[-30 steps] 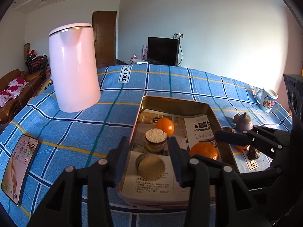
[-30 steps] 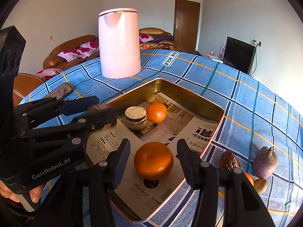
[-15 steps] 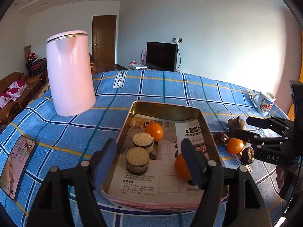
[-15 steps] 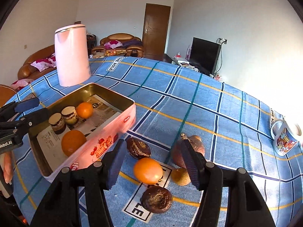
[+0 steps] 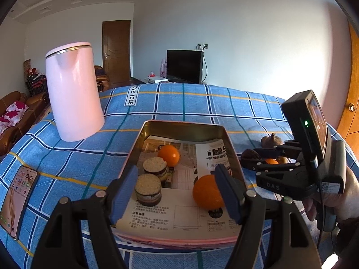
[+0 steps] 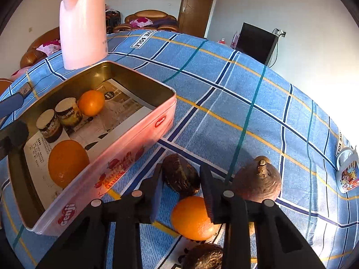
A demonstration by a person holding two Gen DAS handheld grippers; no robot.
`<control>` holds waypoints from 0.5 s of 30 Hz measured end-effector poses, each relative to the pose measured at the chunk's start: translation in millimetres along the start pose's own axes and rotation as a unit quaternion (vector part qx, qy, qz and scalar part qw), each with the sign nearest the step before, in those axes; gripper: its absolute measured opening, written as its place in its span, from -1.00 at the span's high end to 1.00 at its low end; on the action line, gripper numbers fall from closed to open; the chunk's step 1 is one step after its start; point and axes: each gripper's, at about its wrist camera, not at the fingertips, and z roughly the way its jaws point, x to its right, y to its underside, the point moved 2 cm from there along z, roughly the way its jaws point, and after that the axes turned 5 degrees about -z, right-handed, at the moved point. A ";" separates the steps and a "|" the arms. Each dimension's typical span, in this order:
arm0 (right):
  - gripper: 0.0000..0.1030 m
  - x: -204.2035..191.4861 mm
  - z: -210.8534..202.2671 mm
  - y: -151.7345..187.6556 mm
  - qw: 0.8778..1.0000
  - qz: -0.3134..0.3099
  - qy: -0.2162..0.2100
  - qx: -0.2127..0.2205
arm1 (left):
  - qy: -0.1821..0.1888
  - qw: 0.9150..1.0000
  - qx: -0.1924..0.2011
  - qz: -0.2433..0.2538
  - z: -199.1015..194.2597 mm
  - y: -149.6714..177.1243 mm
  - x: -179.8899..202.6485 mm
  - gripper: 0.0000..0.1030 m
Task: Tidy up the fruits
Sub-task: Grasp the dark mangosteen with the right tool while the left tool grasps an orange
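The surface (image 6: 224, 94), draped in a blue checked cloth, carries it all. Biggest on it is the pink kettle (image 5: 74, 94), upright toward the far left corner. Next the pink tin (image 6: 125, 143), gold inside and lined with printed paper, sitting at the near edge of the surface. In it: a large orange (image 5: 207, 191) at the near right, glossy and round, a smaller orange (image 5: 168, 155) farther back, and two round brown snack cakes (image 5: 148, 189) with pale tops beside it.

Outside the tin, toward the right edge, the loose fruit cluster: a brownish pear-shaped fruit (image 6: 258, 181) with a stubby stem, a dark wrinkled fruit (image 6: 180, 178), another dark one at the bottom of the right view, and a bright loose orange (image 6: 193, 218) among them.

The right hand-held gripper (image 6: 181, 192) has just been closing and its jaws now stand narrow, right over the dark wrinkled fruit and the loose orange; whether the pads actually press on either I cannot tell. The left hand-held gripper (image 5: 177, 192) hangs released over the near end of the tin, nothing between its blue pads (image 5: 125, 188)
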 end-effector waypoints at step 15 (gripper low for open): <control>0.36 65.6 -87.9 58.5 0.983 0.120 0.042 0.130 | 0.047 0.996 -0.012 0.072 2.8 2.4 92.9 -0.42</control>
